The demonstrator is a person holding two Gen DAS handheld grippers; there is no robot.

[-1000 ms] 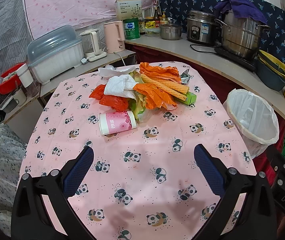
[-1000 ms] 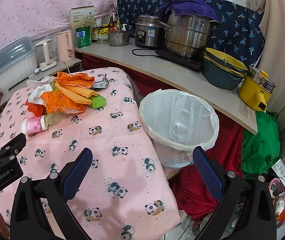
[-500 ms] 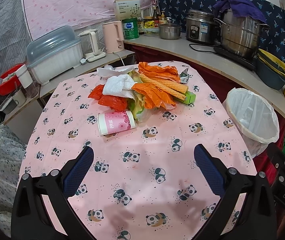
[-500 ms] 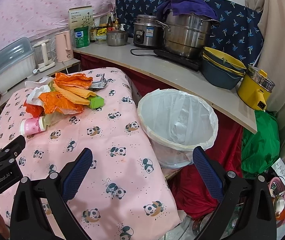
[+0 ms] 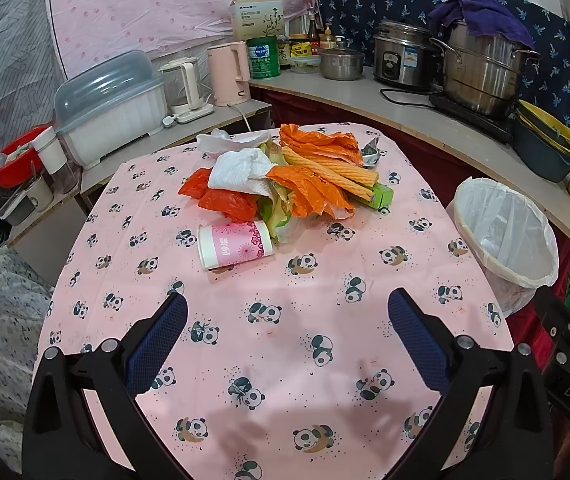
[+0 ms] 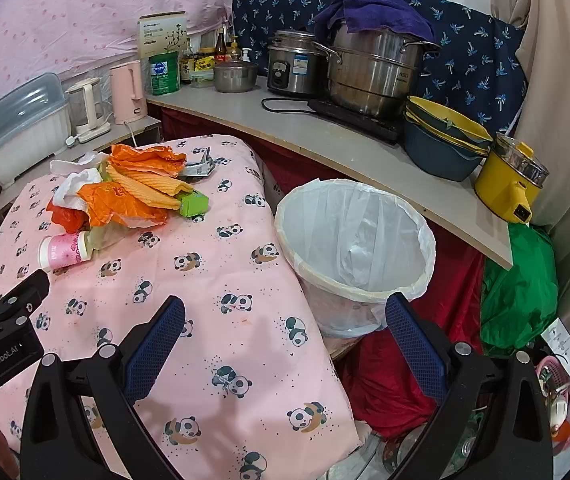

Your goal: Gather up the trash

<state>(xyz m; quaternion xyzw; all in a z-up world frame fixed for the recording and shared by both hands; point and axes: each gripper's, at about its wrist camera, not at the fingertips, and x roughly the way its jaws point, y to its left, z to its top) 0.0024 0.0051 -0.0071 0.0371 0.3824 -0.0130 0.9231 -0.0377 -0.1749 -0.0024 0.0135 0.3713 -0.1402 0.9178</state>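
A pile of trash (image 5: 293,176) lies at the far middle of the pink panda tablecloth (image 5: 277,344): orange plastic bags, white tissue (image 5: 241,170), a green box (image 5: 381,196). A pink paper cup (image 5: 235,244) lies on its side in front of the pile. My left gripper (image 5: 287,320) is open and empty above the near table, short of the cup. My right gripper (image 6: 285,320) is open and empty over the table's right edge. The white-lined trash bin (image 6: 355,248) stands just beyond it, also in the left wrist view (image 5: 505,236).
A counter (image 6: 325,136) behind holds a steel pot (image 6: 373,72), rice cooker, stacked bowls (image 6: 445,140) and a yellow pot. A pink kettle (image 5: 229,74) and a lidded dish box (image 5: 111,100) stand at the left. A green bag (image 6: 521,288) lies right of the bin.
Both grippers have shifted slightly, the view drifting a little; both stay open. Nothing on the table has moved.
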